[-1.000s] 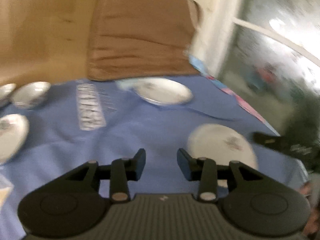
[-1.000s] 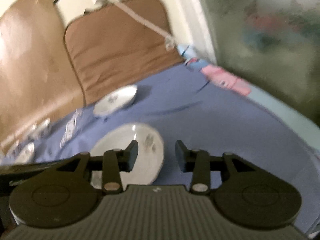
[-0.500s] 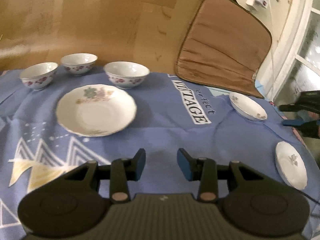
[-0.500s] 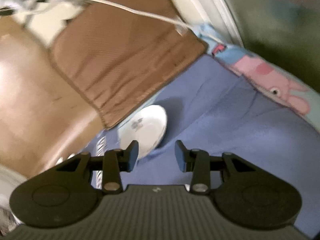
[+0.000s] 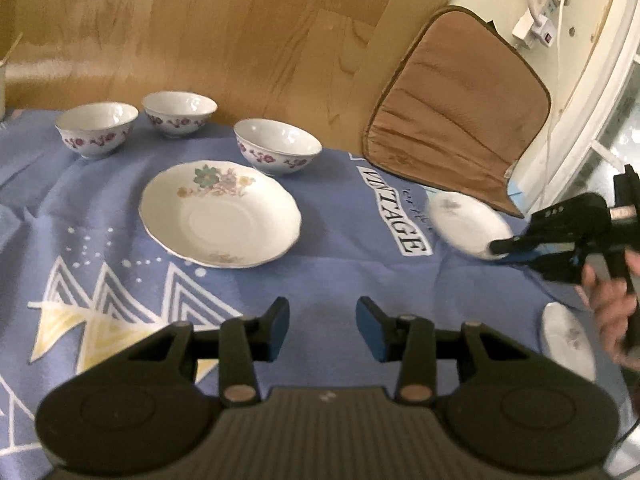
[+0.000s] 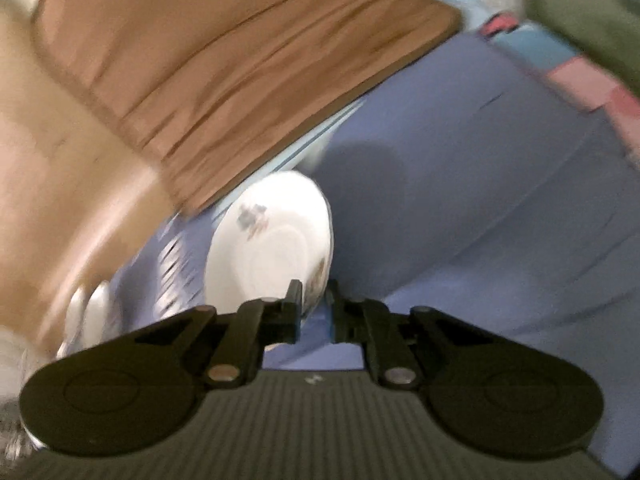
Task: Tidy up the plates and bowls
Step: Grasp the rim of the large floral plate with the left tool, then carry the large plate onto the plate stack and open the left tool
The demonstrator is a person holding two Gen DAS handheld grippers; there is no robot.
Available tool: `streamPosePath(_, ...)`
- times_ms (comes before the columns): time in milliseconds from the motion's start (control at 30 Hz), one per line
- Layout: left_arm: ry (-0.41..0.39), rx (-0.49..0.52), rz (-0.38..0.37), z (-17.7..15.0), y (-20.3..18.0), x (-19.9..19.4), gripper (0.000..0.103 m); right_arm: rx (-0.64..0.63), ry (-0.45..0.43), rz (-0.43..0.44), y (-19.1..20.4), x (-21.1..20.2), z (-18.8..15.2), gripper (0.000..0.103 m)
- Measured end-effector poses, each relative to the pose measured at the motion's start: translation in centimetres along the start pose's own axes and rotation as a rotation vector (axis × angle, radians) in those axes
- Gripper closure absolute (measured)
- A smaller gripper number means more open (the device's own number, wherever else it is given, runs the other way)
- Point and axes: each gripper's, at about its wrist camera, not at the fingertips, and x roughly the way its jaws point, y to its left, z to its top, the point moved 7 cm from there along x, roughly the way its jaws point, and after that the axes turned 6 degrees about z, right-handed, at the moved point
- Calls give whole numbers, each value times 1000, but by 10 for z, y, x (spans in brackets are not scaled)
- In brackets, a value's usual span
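Observation:
In the left wrist view, three white flowered bowls (image 5: pixel 97 128) (image 5: pixel 179 113) (image 5: pixel 277 151) stand in a row at the back of a blue cloth (image 5: pixel 340 272). A large flowered plate (image 5: pixel 219 218) lies in front of them. My left gripper (image 5: pixel 322 322) is open and empty above the cloth. A small white plate (image 5: pixel 464 222) lies at the right. My right gripper (image 5: pixel 500 249) is closed on its near rim; the right wrist view shows that small plate (image 6: pixel 272 240) between my right gripper's (image 6: pixel 314 300) fingers. Another small plate (image 5: pixel 568 338) lies near the right edge.
A brown cushion (image 5: pixel 460 108) leans against the wooden wall (image 5: pixel 240 28) behind the cloth. A white power strip with cables (image 5: pixel 540 20) hangs at the top right. A pink and light blue cloth (image 6: pixel 580 64) lies beyond the blue one.
My right gripper has moved up to the small plate by the cushion and closed on its rim. The left view has swung left and settled over the cloth, its gripper still open.

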Motion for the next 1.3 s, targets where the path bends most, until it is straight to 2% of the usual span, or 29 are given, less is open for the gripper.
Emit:
streamPosePath(233, 27, -18, -42, -3, -6, 0, 58, -169, 230, 179, 50, -6, -101, 89)
streamPosePath(333, 38, -13, -44, -5, -10, 3, 58, -250, 284, 195, 59, -15, -133, 88)
streamPosePath(433, 47, -3, -32, -9, -12, 6, 59, -347, 207, 155, 63, -29, -134, 80)
streamPosePath(500, 52, -1, -23, -10, -13, 8, 61, -367, 158, 147, 66, -33, -132, 72)
streamPosePath(600, 53, -1, -16, -10, -13, 9, 66, -347, 105, 152, 61, -38, -125, 71)
streamPosePath(667, 61, -5, -3, -10, -12, 11, 79, -336, 48, 132, 64, -34, -124, 71)
streamPosePath(867, 65, -17, -21, -10, -14, 12, 91, -287, -55, 153, 67, -29, -124, 71)
streamPosePath(933, 57, 3, -8, -12, -16, 9, 91, -273, -48, 169, 68, -25, -127, 82)
streamPosePath(967, 55, 12, -7, -13, -17, 6, 92, -264, -41, 165, 67, -24, -130, 84)
streamPosePath(1167, 58, 75, -49, -27, -20, -29, 92, -272, -18, 215, 63, -44, -157, 84)
streamPosePath(1300, 58, 169, -99, -35, -47, -43, 92, -305, -33, 217, 47, -65, -185, 83)
